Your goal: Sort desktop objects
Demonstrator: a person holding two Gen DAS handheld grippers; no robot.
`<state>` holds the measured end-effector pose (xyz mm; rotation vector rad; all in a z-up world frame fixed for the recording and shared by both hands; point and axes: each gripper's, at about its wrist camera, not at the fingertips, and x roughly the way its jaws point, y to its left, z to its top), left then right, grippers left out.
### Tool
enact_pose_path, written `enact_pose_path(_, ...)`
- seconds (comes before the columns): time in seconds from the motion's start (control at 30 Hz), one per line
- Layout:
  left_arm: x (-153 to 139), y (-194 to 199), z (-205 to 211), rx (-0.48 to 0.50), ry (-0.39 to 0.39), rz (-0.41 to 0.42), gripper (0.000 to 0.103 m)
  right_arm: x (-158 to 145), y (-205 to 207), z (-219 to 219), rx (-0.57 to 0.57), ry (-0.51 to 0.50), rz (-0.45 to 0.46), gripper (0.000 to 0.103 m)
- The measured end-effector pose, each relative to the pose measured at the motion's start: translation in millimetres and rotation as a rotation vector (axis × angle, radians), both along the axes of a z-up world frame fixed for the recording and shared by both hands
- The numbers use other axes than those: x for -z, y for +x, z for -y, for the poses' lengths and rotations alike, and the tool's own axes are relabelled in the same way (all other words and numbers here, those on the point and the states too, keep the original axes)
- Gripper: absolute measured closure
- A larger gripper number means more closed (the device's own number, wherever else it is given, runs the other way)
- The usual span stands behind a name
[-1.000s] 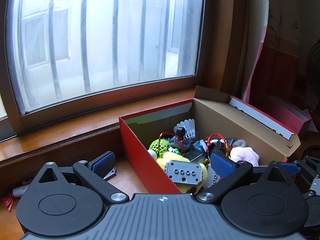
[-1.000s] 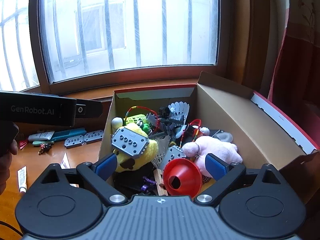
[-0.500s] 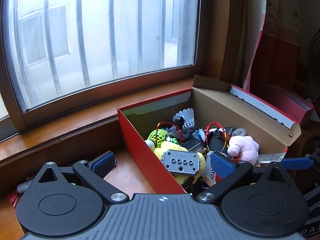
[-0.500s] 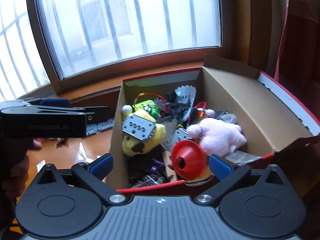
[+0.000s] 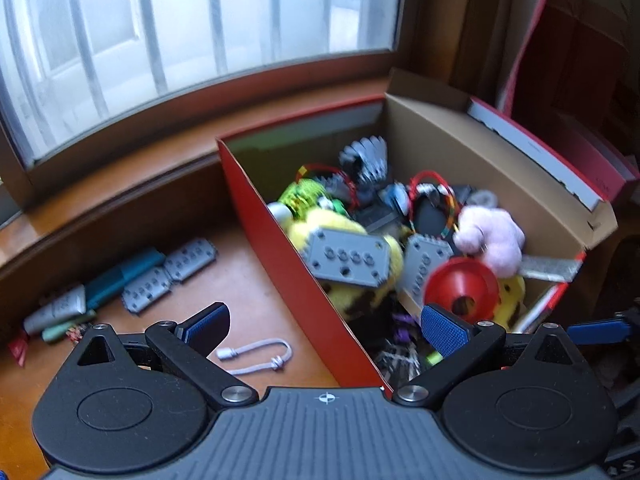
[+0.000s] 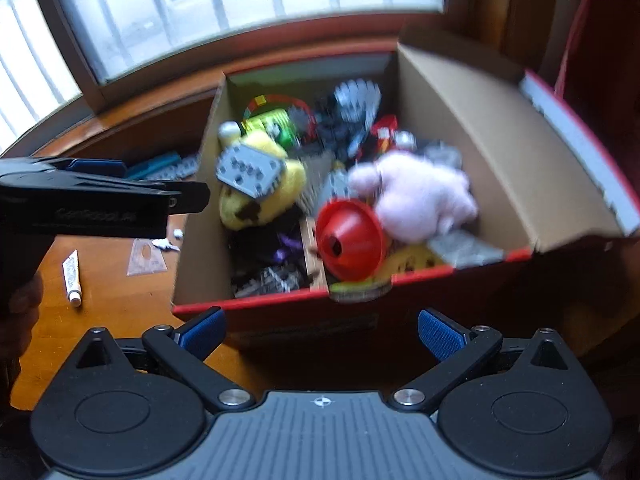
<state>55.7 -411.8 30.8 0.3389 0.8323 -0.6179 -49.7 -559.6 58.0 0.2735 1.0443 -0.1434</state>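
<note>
While both grippers, left and right, gape wide and empty, the box on the desk holds toys, seemingly a funnel among them.

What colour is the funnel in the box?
Red funnel; clearest in the right wrist view.

Lettering check: raised wording on the side of the left gripper, seen left of the right gripper's fingers, too blurred to read. White tube left of those fingers carries print, illegible. Nothing else legible.
</note>
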Motion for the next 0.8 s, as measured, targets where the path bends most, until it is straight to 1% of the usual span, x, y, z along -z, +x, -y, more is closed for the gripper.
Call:
enact_pose_path(0.1,7,-3,4,0.008,0.02,-0.023,0.0,14,1,0,0.004,0.037,-0.036,0.0)
enact_pose_path(0.23,17,-8,8,0.02,0.047,-0.053,0.0,29,2,-1,0.014,0.038,-0.068,0.0)
enact_pose_path(0.4,19,-11,12,0.036,0.059,-0.05,0.0,40,5,2,0.023,0.044,-0.086,0.0)
enact_pose_path(0.8,23,-15,15,0.071,0.07,-0.055,0.0,46,8,0,0.022,0.037,-0.106,0.0)
